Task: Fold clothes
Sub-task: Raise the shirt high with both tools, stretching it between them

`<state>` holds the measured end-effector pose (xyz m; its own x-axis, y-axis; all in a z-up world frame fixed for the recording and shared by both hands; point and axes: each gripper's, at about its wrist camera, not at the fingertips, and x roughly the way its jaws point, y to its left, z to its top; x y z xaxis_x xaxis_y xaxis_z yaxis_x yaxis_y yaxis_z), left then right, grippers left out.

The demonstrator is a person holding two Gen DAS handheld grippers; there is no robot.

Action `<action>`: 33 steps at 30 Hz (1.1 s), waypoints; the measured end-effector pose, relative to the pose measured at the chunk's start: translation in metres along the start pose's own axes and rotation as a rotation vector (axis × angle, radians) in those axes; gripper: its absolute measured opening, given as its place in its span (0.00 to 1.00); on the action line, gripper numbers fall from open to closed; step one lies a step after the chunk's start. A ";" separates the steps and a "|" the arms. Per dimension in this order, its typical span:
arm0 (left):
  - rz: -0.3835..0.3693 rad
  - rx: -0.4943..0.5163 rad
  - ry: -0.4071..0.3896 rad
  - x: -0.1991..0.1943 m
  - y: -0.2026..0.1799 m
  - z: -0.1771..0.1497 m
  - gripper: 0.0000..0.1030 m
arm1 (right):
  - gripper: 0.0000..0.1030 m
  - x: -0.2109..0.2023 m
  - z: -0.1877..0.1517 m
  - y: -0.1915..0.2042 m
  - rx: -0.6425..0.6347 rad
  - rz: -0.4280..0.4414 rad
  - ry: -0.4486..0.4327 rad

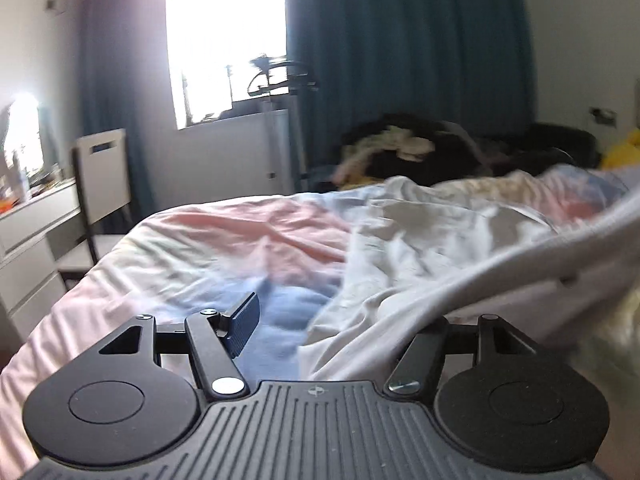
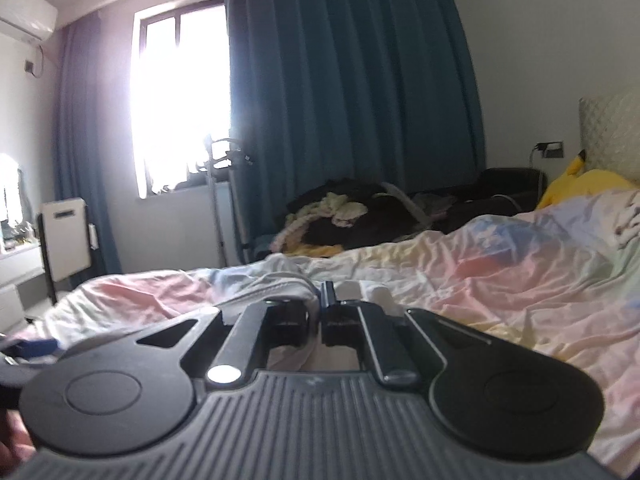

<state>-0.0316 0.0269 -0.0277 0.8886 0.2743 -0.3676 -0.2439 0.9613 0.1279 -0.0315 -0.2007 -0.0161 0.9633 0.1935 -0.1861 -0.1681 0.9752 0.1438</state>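
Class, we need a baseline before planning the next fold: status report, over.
Left gripper open, empty. Right gripper shut on white garment. Garment drapes over one left finger. Bed rumpled beneath.

I see the bed under a rumpled pastel quilt; a white garment lies on it, dark clothes heaped at its far edge.

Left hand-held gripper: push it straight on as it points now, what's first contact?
Probably the white garment draped across the left hand-held gripper, over its right finger; past that, the pastel bedsheet. Blur makes depth uncertain.
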 end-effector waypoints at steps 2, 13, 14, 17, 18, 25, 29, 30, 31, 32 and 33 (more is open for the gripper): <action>0.025 -0.007 -0.024 -0.004 0.003 0.003 0.53 | 0.09 0.007 -0.008 0.004 -0.025 -0.023 0.038; -0.074 -0.137 -0.101 -0.009 0.020 0.011 0.15 | 0.10 0.023 -0.037 0.001 0.008 -0.051 0.108; -0.092 -0.149 -0.122 -0.014 0.023 0.012 0.13 | 0.10 0.016 -0.032 0.002 0.002 -0.043 0.066; -0.127 -0.164 -0.229 -0.034 0.030 0.026 0.09 | 0.09 -0.003 -0.007 0.009 -0.048 -0.033 -0.048; -0.137 -0.176 -0.256 -0.041 0.034 0.033 0.09 | 0.09 -0.010 0.005 0.013 -0.069 -0.026 -0.088; -0.206 -0.268 -0.468 -0.100 0.060 0.135 0.05 | 0.07 -0.057 0.119 0.031 -0.152 0.038 -0.331; -0.247 -0.278 -0.601 -0.146 0.073 0.207 0.05 | 0.07 -0.087 0.199 0.035 -0.164 0.072 -0.445; -0.261 -0.275 -0.627 -0.158 0.075 0.225 0.05 | 0.07 -0.095 0.219 0.037 -0.164 0.078 -0.469; -0.269 -0.272 -0.650 -0.169 0.077 0.240 0.05 | 0.07 -0.104 0.238 0.038 -0.164 0.085 -0.492; -0.278 -0.268 -0.674 -0.181 0.080 0.255 0.05 | 0.07 -0.113 0.256 0.040 -0.164 0.093 -0.513; -0.289 -0.266 -0.697 -0.193 0.083 0.269 0.05 | 0.07 -0.122 0.274 0.041 -0.165 0.102 -0.534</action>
<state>-0.1189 0.0477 0.3017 0.9475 0.0204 0.3192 0.0263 0.9896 -0.1412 -0.0987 -0.2136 0.2793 0.9055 0.2481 0.3444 -0.2548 0.9666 -0.0263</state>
